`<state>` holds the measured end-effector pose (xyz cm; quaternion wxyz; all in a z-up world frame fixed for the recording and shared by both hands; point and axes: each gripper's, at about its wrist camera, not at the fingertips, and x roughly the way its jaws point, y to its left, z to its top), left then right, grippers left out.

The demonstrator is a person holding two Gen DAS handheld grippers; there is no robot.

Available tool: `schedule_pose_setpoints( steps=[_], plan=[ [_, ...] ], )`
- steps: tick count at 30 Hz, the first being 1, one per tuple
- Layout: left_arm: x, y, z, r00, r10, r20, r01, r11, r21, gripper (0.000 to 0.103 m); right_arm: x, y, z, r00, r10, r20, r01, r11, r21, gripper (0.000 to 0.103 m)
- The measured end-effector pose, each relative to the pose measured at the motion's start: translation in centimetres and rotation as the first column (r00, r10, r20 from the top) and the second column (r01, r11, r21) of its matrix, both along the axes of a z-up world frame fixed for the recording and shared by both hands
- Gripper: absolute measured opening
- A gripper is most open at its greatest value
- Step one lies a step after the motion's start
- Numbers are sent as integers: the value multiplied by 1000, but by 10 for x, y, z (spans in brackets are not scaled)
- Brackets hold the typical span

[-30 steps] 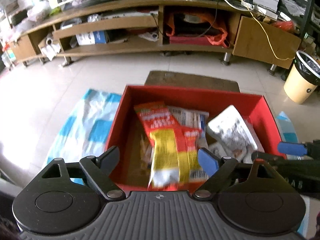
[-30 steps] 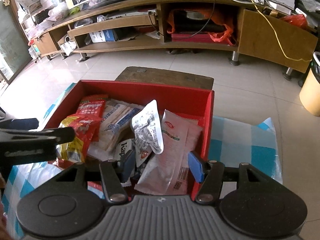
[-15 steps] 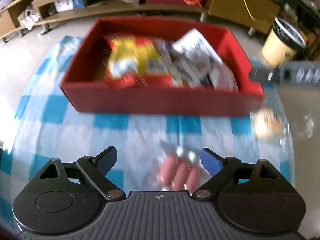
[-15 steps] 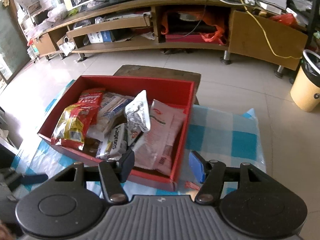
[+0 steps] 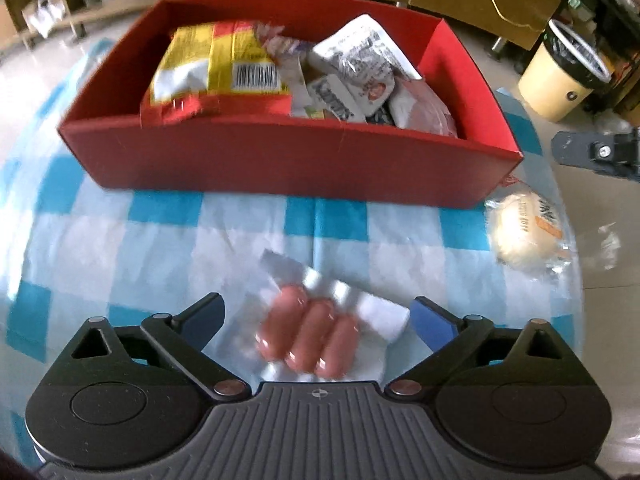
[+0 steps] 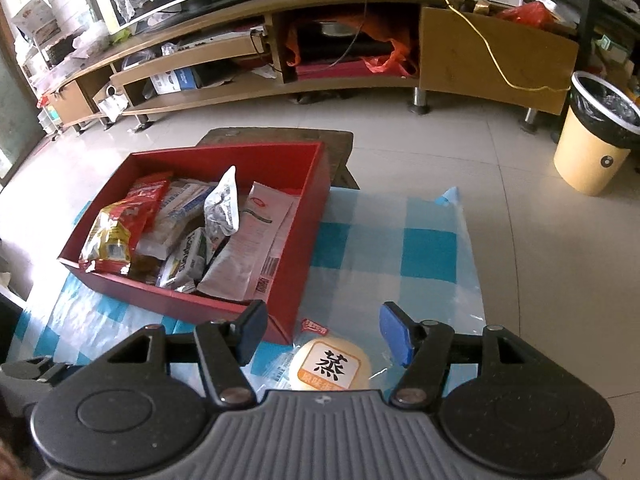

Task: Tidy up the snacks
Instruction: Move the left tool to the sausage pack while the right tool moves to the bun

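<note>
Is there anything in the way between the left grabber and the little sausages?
Nothing visible. The left gripper is open, and the sausage pack lies on the checked cloth right between its fingers. The red box sits farther back, and the round bun is off to the right.

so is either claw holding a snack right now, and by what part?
Nothing held. Left claw is open around the sausage pack; right claw is open over the bun.
</note>
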<state>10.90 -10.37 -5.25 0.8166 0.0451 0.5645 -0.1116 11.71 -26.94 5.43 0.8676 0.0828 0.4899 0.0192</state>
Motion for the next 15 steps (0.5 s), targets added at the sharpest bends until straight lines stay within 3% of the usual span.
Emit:
schedule_pose_setpoints(
  steps=[2,8,11,15],
  plan=[
    [-1,-4,0,999,-18,33,16,999,51,103,-1,0,1,1000,7,4,-7,1000,2,61],
    [3,-10,-18,996,-82,-33,83,996,22,103,2,-1,-6,1000,7,-17,-7,1000,3,62],
    [-1,-17,-20,992,-125,-16,126,990,57,103,2,1,-8,999,16,-28,-16,1000,1,62],
    [-9,-21,-18,987,-163,-1,163,983,85,95,3,3,-13,999,26,-45,-26,1000,0,64]
  ],
)
